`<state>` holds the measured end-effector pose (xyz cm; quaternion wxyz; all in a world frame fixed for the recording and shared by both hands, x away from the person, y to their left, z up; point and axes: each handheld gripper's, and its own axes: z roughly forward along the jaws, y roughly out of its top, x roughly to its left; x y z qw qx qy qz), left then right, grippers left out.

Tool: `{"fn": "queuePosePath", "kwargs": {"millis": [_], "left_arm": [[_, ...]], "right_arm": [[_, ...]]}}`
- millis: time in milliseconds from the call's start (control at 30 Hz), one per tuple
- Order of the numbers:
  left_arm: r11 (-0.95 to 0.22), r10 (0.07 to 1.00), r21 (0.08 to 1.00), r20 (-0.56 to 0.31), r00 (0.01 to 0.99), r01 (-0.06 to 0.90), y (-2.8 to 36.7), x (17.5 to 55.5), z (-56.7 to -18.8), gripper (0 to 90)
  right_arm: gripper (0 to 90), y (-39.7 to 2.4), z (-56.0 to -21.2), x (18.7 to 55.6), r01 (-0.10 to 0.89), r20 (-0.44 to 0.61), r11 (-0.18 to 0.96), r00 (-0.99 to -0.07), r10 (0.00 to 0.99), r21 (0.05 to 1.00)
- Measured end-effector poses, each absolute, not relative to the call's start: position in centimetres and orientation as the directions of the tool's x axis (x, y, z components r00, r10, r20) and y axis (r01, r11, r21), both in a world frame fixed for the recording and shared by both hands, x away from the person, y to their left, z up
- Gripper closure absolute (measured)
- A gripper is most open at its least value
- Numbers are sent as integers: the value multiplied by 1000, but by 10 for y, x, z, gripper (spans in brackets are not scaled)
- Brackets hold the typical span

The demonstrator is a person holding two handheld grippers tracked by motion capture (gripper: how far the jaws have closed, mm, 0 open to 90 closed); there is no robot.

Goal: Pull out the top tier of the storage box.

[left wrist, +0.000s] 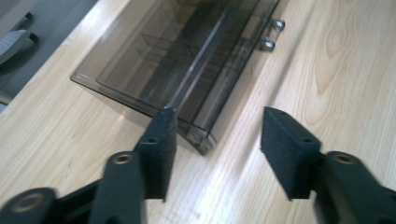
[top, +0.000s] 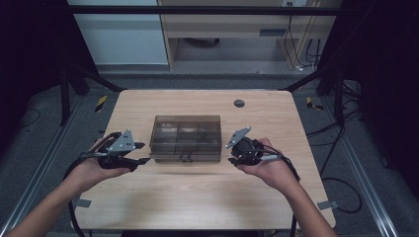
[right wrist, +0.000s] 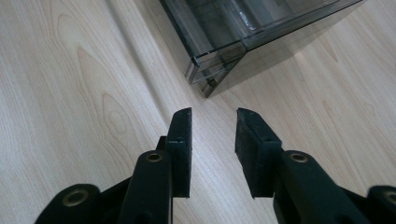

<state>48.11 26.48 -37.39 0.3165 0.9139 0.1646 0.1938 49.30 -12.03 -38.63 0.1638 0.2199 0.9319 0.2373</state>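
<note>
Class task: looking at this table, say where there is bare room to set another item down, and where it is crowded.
Bare wood: the near strip of the table in front of the box, and the far strip between the box and the grommet. Crowded: the box's two near corners, where the left claw and right claw hover.

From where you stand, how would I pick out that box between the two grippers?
Find the pale wooden table; near its middle sits the box, between the two hand-held grippers. It is smoky, see-through plastic, split into compartments inside, with two small metal latches on its front edge.
</note>
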Motion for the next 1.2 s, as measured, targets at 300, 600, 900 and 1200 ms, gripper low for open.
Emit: {"fn": "queuePosePath", "kwargs": {"millis": [300,600,900,1200], "left_arm": [[-766,422,608,229,877,210,265,491,-392,589],[-798,416,551,208,885,245,257,501,-405,615],[-802,403,546,194,895,243,257,508,-406,708],[-806,399,539,191,897,244,258,510,-403,801]], "right_arm": [[718,-105,-389,503,294,-195,813,-878,438,502],[710,-96,-389,505,278,-200,833,-890,411,478],[763,-89,-391,511,250,-213,862,-904,371,440],[825,-82,-392,514,230,-220,886,-915,337,404]]}}
